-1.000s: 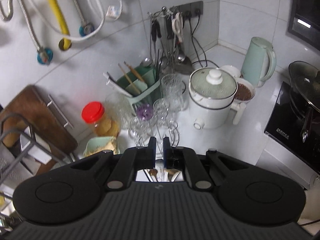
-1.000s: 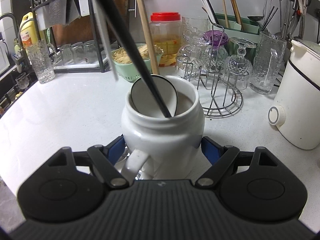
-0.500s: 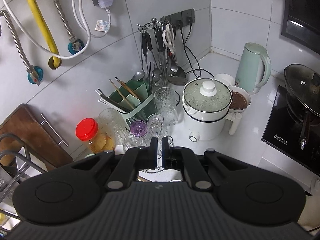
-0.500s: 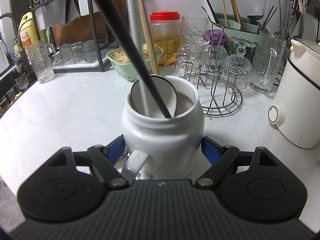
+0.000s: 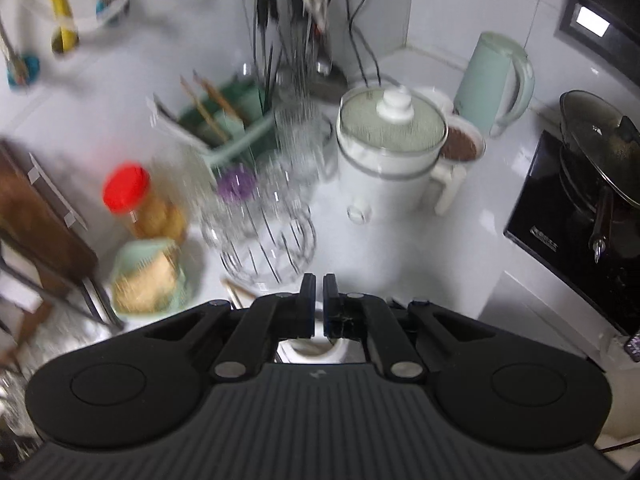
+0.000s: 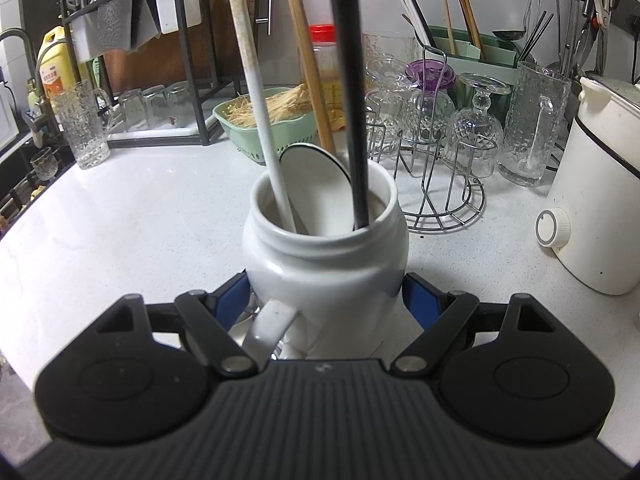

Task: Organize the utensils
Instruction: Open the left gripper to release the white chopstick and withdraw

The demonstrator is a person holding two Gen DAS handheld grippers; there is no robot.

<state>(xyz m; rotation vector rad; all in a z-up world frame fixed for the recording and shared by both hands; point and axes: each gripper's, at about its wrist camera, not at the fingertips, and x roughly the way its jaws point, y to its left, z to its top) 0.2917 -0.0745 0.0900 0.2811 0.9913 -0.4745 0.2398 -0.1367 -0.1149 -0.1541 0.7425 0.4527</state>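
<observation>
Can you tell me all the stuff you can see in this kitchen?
jar: one, white, on the counter, between the right gripper's pads
utensil handles: three, white, wooden and black, standing in the jar
spoon: one, white with a dark rim, in the jar
colander: one, green, behind the jar, holding pale strands
food jar: one, red lid, behind the colander
wire rack: one, silver, right of the jar, holding clear glasses
cooker: one, white, far right
kettle: one, pale green, back corner
wok: one, dark, on the stove
right gripper: black, blue pads, shut on the jar
left gripper: black, shut, above the jar
</observation>
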